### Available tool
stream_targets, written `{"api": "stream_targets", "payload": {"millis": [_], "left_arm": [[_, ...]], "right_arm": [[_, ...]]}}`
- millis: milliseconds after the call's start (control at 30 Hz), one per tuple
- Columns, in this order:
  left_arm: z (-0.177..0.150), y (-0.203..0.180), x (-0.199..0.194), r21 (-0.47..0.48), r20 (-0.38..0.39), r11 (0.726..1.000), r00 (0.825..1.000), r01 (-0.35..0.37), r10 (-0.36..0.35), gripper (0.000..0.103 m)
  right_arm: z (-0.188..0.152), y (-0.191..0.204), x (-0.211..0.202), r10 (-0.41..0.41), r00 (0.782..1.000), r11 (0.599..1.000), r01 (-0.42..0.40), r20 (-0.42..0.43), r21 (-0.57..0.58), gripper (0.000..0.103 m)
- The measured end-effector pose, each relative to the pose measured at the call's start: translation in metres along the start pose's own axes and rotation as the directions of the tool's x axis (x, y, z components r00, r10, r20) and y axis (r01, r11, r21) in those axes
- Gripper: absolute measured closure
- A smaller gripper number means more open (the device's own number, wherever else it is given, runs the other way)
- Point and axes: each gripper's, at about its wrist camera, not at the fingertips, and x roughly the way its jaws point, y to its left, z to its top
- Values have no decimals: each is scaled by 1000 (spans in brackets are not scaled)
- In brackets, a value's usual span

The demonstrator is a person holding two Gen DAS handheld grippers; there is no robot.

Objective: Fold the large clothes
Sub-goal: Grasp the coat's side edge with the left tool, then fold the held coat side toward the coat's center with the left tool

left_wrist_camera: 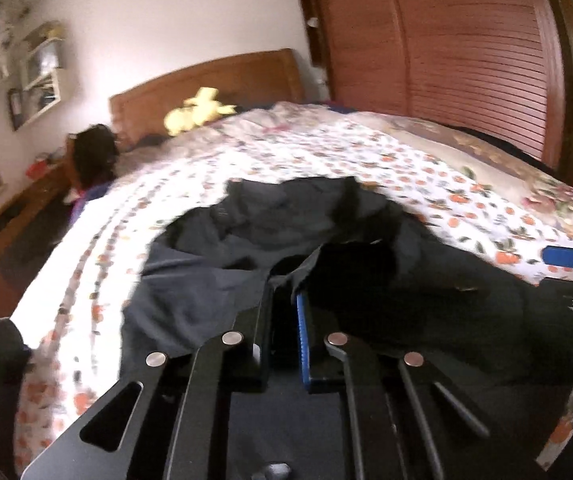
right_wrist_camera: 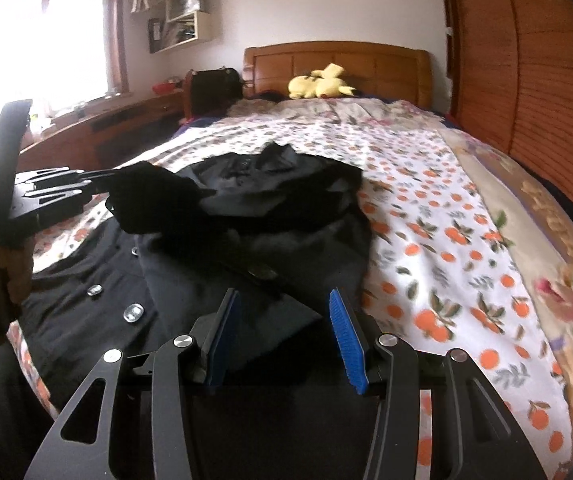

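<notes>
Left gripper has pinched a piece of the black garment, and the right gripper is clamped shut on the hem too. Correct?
Not quite. In the right wrist view the right gripper stands open, its blue pads apart with only a corner of the black garment between them, unpinched. The left gripper has indeed pinched the fabric, as the left wrist view shows.

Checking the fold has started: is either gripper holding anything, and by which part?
The left gripper is shut on a raised fold of the black garment, near its left side. The right gripper has its fingers apart over the hem, gripping nothing.
</notes>
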Motion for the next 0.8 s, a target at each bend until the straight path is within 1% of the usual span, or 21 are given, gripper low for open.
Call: {"api": "stream_targets", "payload": {"millis": [100,200,367,533,633,800], "left_arm": [[-5,29,-5,-26,-3,999,999,-46,46,92],[-18,54,-6,-43,-21,994,995,-96,95,92],[-46,84,-7,-71,-62,989,990,-130,126,92],[-69,105,-8,-98,-100,985,987,-139,129,92],[-82,112,-11,-109,-118,985,986,-131,118,89],[-97,117,-19,-112,-136,986,984,-127,112,89]], "right_arm": [[7,14,8,13,1000,1000,-13,2,-11,58],[14,30,21,18,1000,999,-19,-11,-28,58],[16,48,43,22,999,998,-24,-46,-50,58],[17,63,57,28,997,998,-33,-71,-61,58],[18,71,64,31,996,997,-37,-81,-74,58],[19,79,74,30,995,995,-38,-96,-87,58]]}}
